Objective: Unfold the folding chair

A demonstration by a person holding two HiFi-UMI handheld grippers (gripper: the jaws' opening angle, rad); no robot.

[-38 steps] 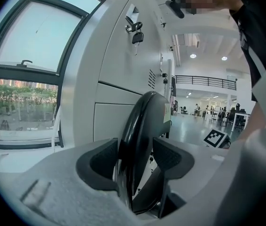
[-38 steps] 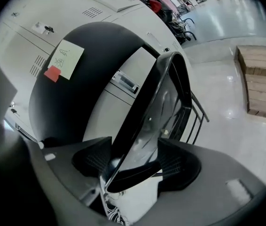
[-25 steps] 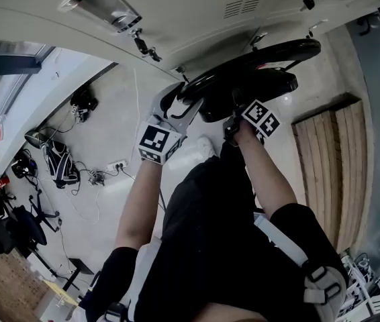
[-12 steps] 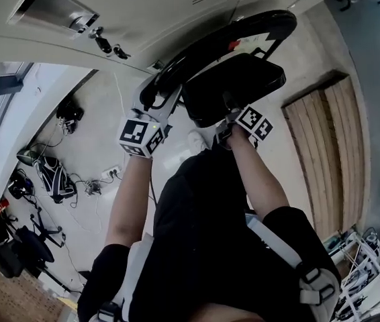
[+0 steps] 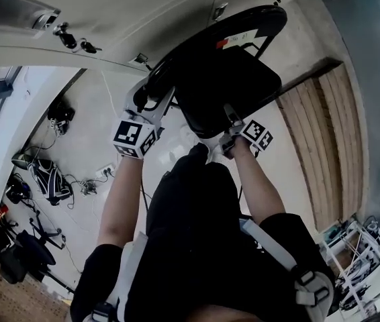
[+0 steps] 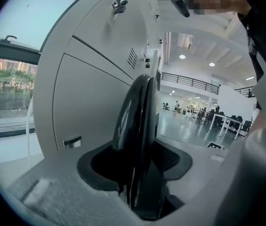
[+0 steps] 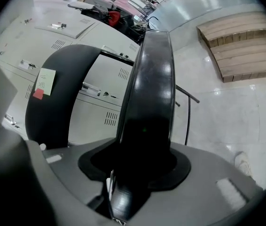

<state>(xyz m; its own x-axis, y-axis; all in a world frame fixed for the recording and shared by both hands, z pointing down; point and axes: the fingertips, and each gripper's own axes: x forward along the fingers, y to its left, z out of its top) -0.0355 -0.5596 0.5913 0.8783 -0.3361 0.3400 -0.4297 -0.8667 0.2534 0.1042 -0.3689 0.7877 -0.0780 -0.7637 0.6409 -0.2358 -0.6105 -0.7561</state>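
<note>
- Black chair (image 5: 223,89) on the floor (image 5: 103,139), close before grey lockers (image 5: 129,19), just beyond the person's dark-clad legs (image 5: 190,200).
- Round back (image 5: 240,24) highest in the head view, nearest the lockers, with a pale note (image 7: 45,79) and a small red tag stuck on it.
- Padded seat (image 5: 227,86) just below the back in that view, angled away from it, near edge toward the person.
- Thin black frame tube (image 7: 188,121) past the seat in the right gripper view.
- Left gripper (image 5: 151,89) at the left end of the back's rim. Jaws closing, pinching the rim edge-on between them.
- Right gripper (image 5: 230,123) on the seat's near edge. Jaws easing open, yet with the thick edge filling the gap and both sides against it.
- Bare forearms behind both grippers, marker cubes turned up toward the head camera.
- Stepped wooden platform (image 5: 324,133) on the floor to the right of the chair, apart from it.
- Bags (image 5: 42,173) and a power strip (image 5: 106,172) with tangled cables on the floor to the left, well apart from the chair.
- Window (image 6: 11,79) left of the lockers in the left gripper view, and an open hall with white tables (image 6: 222,121) far beyond the back's rim.
</note>
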